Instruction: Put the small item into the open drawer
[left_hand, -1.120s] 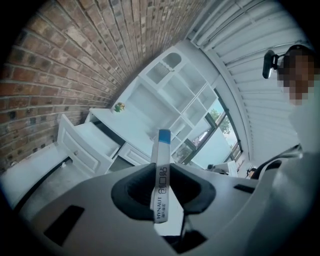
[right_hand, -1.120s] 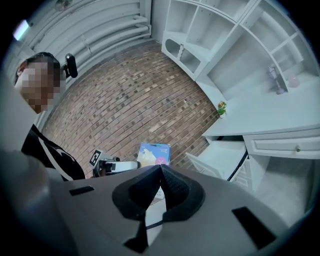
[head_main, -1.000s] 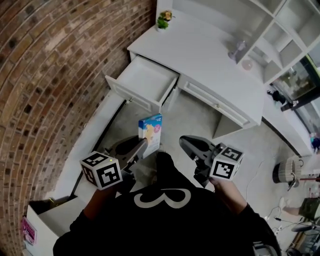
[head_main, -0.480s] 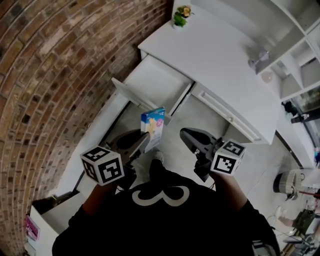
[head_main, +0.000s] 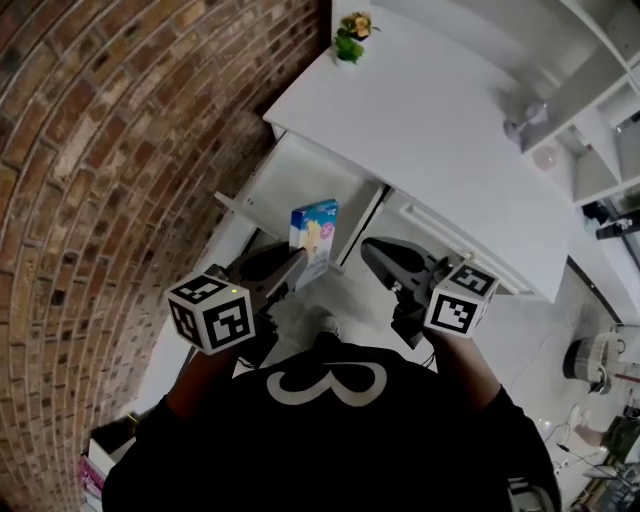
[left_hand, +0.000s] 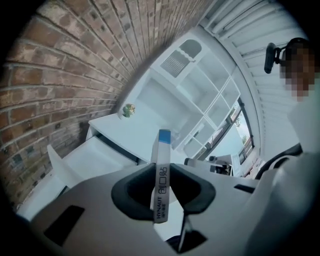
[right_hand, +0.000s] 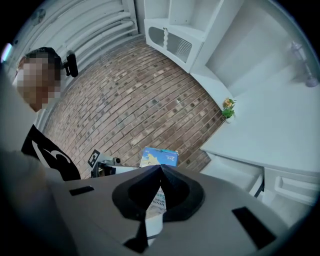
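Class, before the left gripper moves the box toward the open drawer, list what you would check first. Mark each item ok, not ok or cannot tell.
1. Grip: left gripper is shut on the small box, which stands upright between the pads: ok.
2. Open drawer pulled out far enough: ok.
3. Room inside it: ok, the part in view is bare.
4. Small box over the open drawer: not ok; in the left gripper view the drawer lies ahead and to the left.
5. Right gripper shut, holding nothing, beside the path: ok.
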